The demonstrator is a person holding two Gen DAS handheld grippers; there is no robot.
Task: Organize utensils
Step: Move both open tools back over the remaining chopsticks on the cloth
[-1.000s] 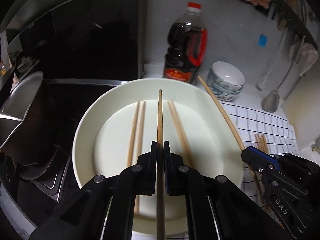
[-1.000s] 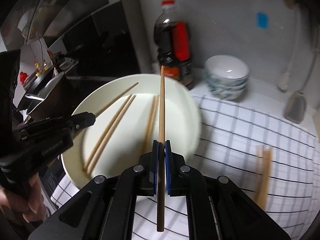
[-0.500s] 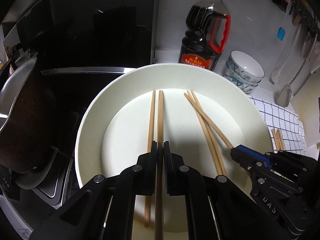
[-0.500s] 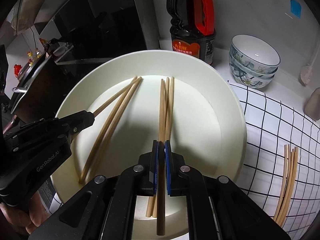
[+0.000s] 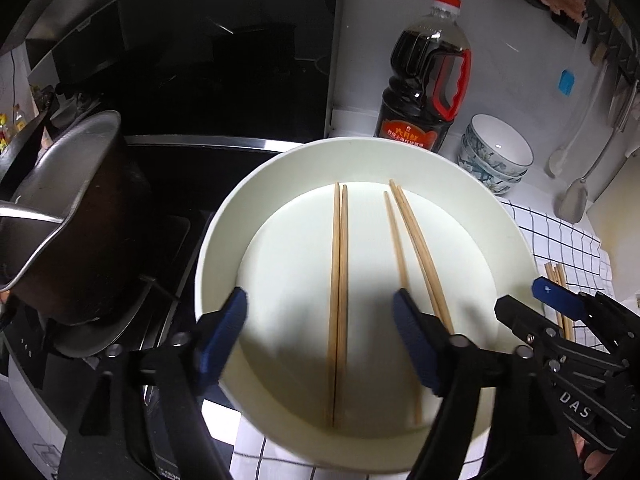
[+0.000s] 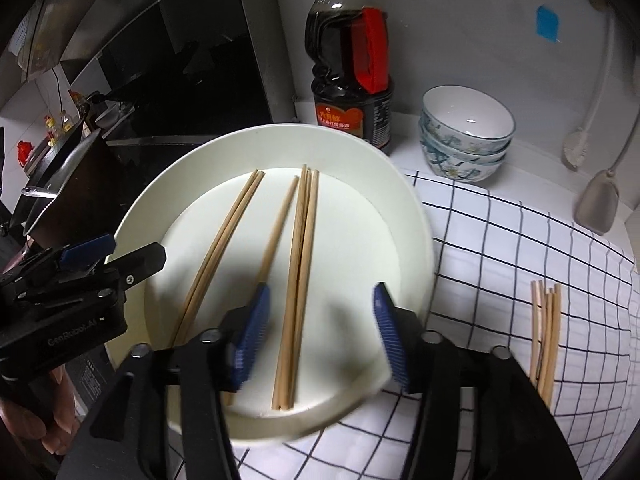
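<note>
Both grippers have let go since half a second ago: the left gripper (image 5: 320, 332) and right gripper (image 6: 320, 332) now hover with jaws spread and empty, each chopstick lying flat in the plate (image 5: 224, 216). Five chopsticks (image 6: 298, 280) lie there, long axes along the fingers. More chopsticks (image 6: 545, 340) wait on the checked cloth (image 6: 500, 248) on the desk, right of the plate, nearer the right gripper.
</note>
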